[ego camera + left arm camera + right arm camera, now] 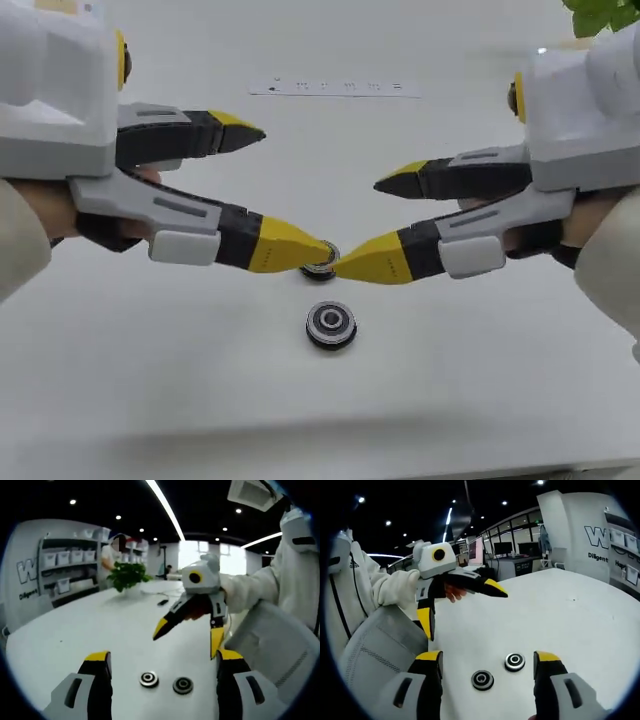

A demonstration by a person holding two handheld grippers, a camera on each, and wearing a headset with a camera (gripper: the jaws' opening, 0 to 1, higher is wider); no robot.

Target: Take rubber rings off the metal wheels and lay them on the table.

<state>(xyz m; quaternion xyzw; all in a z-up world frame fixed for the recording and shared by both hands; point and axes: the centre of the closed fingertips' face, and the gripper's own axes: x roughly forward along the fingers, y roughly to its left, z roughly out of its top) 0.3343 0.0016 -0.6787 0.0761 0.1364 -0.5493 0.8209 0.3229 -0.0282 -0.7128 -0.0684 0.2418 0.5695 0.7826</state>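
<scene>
Two small metal wheels lie on the white table (150, 370). The nearer wheel (331, 325) wears a black rubber ring and lies in plain sight. The farther wheel (320, 266) is partly hidden behind two yellow jaw tips that almost meet over it. My left gripper (290, 190) comes in from the left, open and holding nothing. My right gripper (360, 226) comes in from the right, also open and holding nothing. In the left gripper view both wheels (149, 679) (183, 685) lie ahead, between my jaws. The right gripper view shows them too (515, 662) (482, 679).
A printed strip (335, 88) lies flat at the far side of the table. A green plant (600, 15) stands at the back right corner. The table's near edge (320, 445) runs just below the wheels. Shelves (65, 560) and a person stand far behind.
</scene>
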